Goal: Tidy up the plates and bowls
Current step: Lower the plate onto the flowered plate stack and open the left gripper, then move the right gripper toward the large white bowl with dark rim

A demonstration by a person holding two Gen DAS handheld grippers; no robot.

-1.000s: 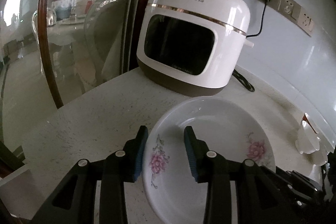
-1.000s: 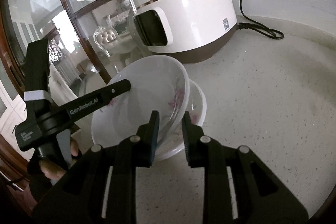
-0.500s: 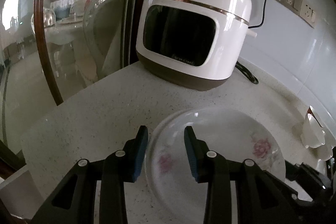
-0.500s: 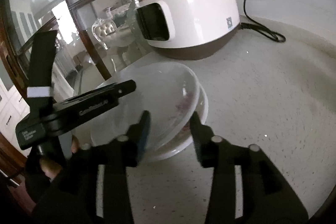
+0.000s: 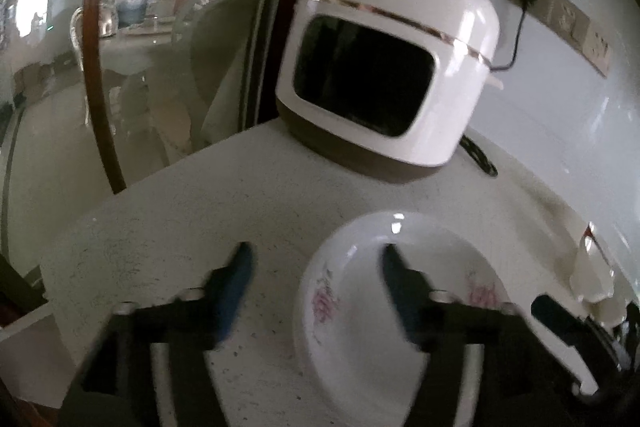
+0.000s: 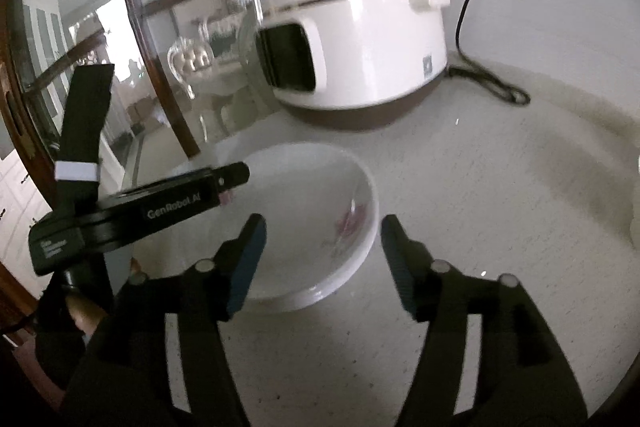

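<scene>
A white bowl with pink flowers rests on the speckled counter. In the right wrist view this bowl seems to sit nested in a second one under it. My left gripper is opening. The bowl's left rim lies between its blue pads, which do not touch it. My right gripper is opening too and straddles the right rim without pressing on it. One black finger of the left gripper reaches over the bowl's far left side.
A white rice cooker stands behind the bowls, and its black cord trails over the counter to wall sockets. A glass cabinet door rises at the counter's left edge. A small white object sits far right.
Both grippers have spread their jaws and let go of the bowl's rim. The tilted bowl has dropped level onto the one beneath it.
</scene>
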